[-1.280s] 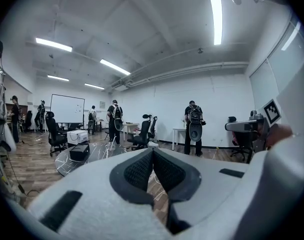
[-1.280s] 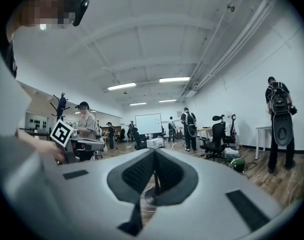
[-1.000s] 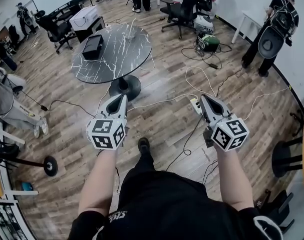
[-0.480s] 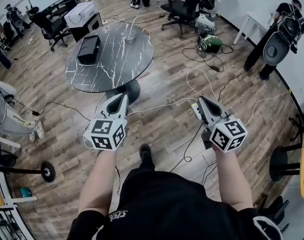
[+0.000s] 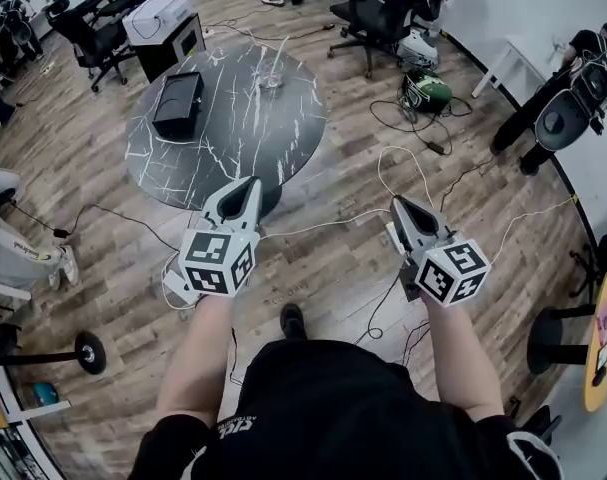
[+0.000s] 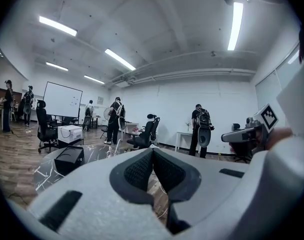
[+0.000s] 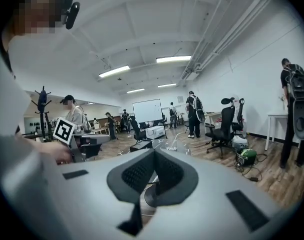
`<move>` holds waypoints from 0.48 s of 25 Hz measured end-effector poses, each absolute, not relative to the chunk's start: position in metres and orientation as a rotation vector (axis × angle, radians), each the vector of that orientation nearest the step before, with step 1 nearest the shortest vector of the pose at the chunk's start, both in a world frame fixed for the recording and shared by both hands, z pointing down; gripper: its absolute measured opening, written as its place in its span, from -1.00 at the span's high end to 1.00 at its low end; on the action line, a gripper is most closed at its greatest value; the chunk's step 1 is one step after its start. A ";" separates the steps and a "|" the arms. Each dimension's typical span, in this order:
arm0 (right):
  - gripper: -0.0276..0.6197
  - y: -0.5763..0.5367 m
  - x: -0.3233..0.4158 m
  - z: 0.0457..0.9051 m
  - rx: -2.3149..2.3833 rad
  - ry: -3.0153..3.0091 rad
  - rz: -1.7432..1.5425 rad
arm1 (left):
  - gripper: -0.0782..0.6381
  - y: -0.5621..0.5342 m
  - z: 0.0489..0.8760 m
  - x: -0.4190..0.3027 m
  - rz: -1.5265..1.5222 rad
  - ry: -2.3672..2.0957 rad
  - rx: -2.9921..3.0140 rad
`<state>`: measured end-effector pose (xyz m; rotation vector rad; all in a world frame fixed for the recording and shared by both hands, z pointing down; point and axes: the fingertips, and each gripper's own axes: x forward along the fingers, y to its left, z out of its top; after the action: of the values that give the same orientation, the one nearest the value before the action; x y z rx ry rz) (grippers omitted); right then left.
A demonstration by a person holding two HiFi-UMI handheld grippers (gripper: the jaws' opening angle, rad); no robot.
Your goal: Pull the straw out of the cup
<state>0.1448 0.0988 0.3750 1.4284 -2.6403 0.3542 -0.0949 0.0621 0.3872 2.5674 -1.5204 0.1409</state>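
Note:
A clear cup (image 5: 273,80) with a white straw (image 5: 281,54) leaning out of it stands on the far side of the round black marble table (image 5: 233,143). The right gripper view shows the cup (image 7: 173,148) small and far ahead on the table. My left gripper (image 5: 253,181) is shut and empty, held level with its tip over the table's near edge. My right gripper (image 5: 394,201) is also shut and empty, over the wooden floor to the right of the table. Both are well short of the cup. The pads meet in the left gripper view (image 6: 152,150) and the right gripper view (image 7: 154,151).
A black box (image 5: 178,104) lies on the table's left part. White cables (image 5: 403,168) trail over the floor near my feet. An office chair (image 5: 383,18) and a green object (image 5: 426,90) stand beyond the table. A person (image 5: 573,98) stands at the right wall.
The table and cup have come closer and lower in the head view as I walk toward them. Both grippers advanced with me and stayed shut.

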 end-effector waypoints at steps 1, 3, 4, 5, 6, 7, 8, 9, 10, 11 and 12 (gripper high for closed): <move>0.90 0.092 0.138 0.375 1.426 -2.638 0.355 | 0.75 0.054 0.387 -0.102 0.137 -1.521 2.564; 0.90 0.079 0.128 0.373 1.429 -2.637 0.357 | 0.75 0.041 0.385 -0.114 0.128 -1.524 2.561; 0.90 0.073 0.122 0.372 1.429 -2.639 0.356 | 0.75 0.033 0.383 -0.119 0.121 -1.528 2.562; 0.90 0.067 0.116 0.370 1.426 -2.642 0.354 | 0.76 0.026 0.381 -0.124 0.113 -1.530 2.562; 0.90 0.061 0.109 0.368 1.418 -2.646 0.350 | 0.75 0.021 0.379 -0.128 0.105 -1.531 2.562; 0.90 0.056 0.104 0.367 1.407 -2.648 0.344 | 0.75 0.017 0.378 -0.130 0.097 -1.529 2.562; 0.90 0.052 0.100 0.366 1.399 -2.649 0.336 | 0.76 0.014 0.378 -0.131 0.091 -1.525 2.563; 0.90 0.047 0.098 0.365 1.396 -2.650 0.330 | 0.75 0.011 0.378 -0.131 0.088 -1.520 2.566; 0.90 0.042 0.096 0.364 1.397 -2.653 0.328 | 0.75 0.009 0.378 -0.132 0.088 -1.516 2.568; 0.90 0.038 0.094 0.362 1.399 -2.658 0.328 | 0.75 0.006 0.380 -0.132 0.091 -1.513 2.568; 0.90 0.034 0.093 0.362 1.398 -2.666 0.330 | 0.75 0.003 0.382 -0.133 0.095 -1.511 2.565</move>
<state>0.0926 0.0338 0.3616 1.3983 -2.6656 0.3296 -0.1326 0.0034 0.3815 2.5649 -1.5114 0.0949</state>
